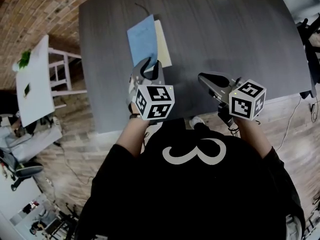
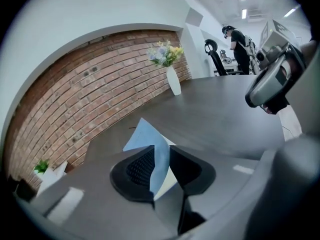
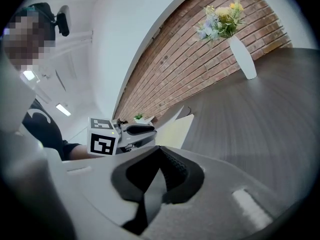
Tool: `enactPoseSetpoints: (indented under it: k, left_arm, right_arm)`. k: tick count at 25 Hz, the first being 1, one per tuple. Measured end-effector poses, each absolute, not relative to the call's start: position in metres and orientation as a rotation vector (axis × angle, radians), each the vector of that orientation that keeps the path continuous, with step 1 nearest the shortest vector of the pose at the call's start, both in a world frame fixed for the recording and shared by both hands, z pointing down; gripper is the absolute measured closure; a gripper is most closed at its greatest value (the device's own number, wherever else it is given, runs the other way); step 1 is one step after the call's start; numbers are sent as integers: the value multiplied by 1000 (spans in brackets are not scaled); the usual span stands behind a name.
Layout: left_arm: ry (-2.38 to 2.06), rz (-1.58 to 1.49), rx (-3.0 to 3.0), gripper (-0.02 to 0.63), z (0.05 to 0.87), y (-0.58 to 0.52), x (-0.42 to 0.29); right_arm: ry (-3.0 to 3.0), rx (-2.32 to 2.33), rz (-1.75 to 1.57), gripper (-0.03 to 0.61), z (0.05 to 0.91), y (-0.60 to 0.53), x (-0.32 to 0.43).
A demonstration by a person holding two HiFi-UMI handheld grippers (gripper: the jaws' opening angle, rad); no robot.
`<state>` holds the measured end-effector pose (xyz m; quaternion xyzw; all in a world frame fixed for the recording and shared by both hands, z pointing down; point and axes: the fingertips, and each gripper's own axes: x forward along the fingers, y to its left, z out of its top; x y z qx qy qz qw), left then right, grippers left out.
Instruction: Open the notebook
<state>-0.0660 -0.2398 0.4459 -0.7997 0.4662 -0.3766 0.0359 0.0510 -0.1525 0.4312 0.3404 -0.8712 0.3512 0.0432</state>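
Blue-covered paper notebook (image 1: pixel 143 40) sits on the dark grey table (image 1: pixel 235 34), straight out in front of the person and a bit to their left. Its long axis runs away from them toward the far edge.

The left gripper (image 1: pixel 148 67) is right at the near end of it. Its jaws are pulled in most of the way and pinching the blue cover (image 2: pixel 149 146) close to its near edge. In the left gripper view the sheet runs up between the two black pads with nothing else in there. That end of the cover is up off the cream pages (image 1: pixel 163 43), which peek out along the right-hand side. So my guess is the spine runs down the left long edge and the cover wants to swing up and over to the left.

The right gripper (image 1: pixel 210 79) hangs near the front edge of the table, well apart from the notebook and off to its right. Its jaws are apart with nothing in them.

The relation that matters here is that the left gripper is the one on the book, holding the free end. The hinge line seems to lie to the left of the jaws, parallel to that long axis. So I reckon the move is an arc leftward across the spine, not a pull back toward the body.
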Motion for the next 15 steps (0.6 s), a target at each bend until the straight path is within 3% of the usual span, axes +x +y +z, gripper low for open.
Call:
enactPoseSetpoints:
  k: [6, 15]
  left_arm:
    - [1551, -1101, -2417, 577, 423, -237, -91]
    - [1869, -947, -2484, 584, 401, -237, -152]
  right_arm:
    - [-2694, 971, 1032, 577, 423, -159, 34]
    - [-2720, 864, 946, 577, 412, -178, 6]
